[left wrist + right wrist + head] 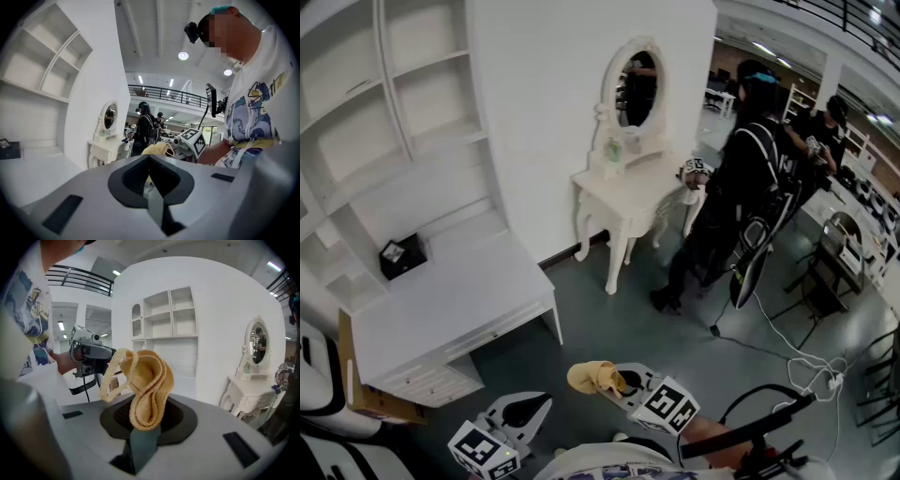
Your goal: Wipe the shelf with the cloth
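Head view: white shelf unit (431, 131) stands at left over a desk (478, 291), w/ a small black box (401, 255) on the desk by the back wall; a dressing table (623, 202) w/ oval mirror (635, 87) is further right, and a person in black (741, 187) stands beside it. Both tongs sit low in frame over the grey floor, well apart from the shelf: left gripper (546, 401) and right gripper (617, 381), the latter w/ yellow cloth (592, 376) at its tip. Left gripper view: jaws pressed together, nothing betw. them; cloth shows just beyond. Right gripper view: jaws pinch the folded cloth, which stands up in loops; shelf unit behind
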A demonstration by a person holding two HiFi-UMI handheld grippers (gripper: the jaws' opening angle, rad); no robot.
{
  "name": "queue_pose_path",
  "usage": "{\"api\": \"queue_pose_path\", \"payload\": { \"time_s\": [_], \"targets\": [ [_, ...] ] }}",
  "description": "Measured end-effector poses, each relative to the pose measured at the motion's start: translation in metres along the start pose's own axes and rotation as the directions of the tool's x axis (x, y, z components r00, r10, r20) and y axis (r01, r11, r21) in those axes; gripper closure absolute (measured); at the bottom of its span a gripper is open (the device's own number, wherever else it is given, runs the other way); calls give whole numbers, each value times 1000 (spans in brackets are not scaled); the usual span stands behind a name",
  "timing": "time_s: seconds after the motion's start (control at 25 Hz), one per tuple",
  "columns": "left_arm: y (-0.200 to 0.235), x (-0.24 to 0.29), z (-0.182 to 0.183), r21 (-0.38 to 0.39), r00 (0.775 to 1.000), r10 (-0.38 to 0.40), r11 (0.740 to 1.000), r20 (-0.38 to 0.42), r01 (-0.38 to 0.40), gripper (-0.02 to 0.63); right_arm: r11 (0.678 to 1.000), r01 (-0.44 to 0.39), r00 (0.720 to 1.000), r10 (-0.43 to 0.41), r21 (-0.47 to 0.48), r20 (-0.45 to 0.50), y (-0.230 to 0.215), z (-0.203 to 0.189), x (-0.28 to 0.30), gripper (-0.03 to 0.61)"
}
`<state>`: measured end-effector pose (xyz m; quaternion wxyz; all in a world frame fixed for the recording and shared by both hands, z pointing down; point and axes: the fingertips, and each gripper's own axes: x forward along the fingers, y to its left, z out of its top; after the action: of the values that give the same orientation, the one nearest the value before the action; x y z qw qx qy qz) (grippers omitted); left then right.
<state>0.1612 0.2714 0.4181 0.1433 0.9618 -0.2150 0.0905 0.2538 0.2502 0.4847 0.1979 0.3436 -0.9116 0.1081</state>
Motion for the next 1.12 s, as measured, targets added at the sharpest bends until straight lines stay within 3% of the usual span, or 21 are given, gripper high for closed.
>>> {"api": "queue_pose_path", "payload": {
  "time_s": [0.16, 0.4, 0.56, 0.88, 1.12],
  "targets": [
    [37, -37, 1, 50, 998, -53, 997, 40, 51, 600, 997, 75, 997, -75, 5, 11, 14, 21, 38, 477],
    [76, -91, -14, 30, 999, -8, 1000, 50, 6, 600, 999, 39, 999, -39, -9, 24, 40, 43, 96, 477],
    [98, -101, -15, 3, 998, 5, 1000, 62, -5, 600, 999, 15, 1000, -16, 31, 24, 34, 55, 120, 477],
    [177, -72, 13, 31, 996, 57, 998, 64, -59, 600, 999, -34, 997, 31, 34, 65, -55, 91, 186, 476],
    [239, -22, 63, 57, 997, 64, 996, 52, -67, 600, 998, -68, 988, 70, -18, 138, -152, 160, 237, 476]
  ]
}}
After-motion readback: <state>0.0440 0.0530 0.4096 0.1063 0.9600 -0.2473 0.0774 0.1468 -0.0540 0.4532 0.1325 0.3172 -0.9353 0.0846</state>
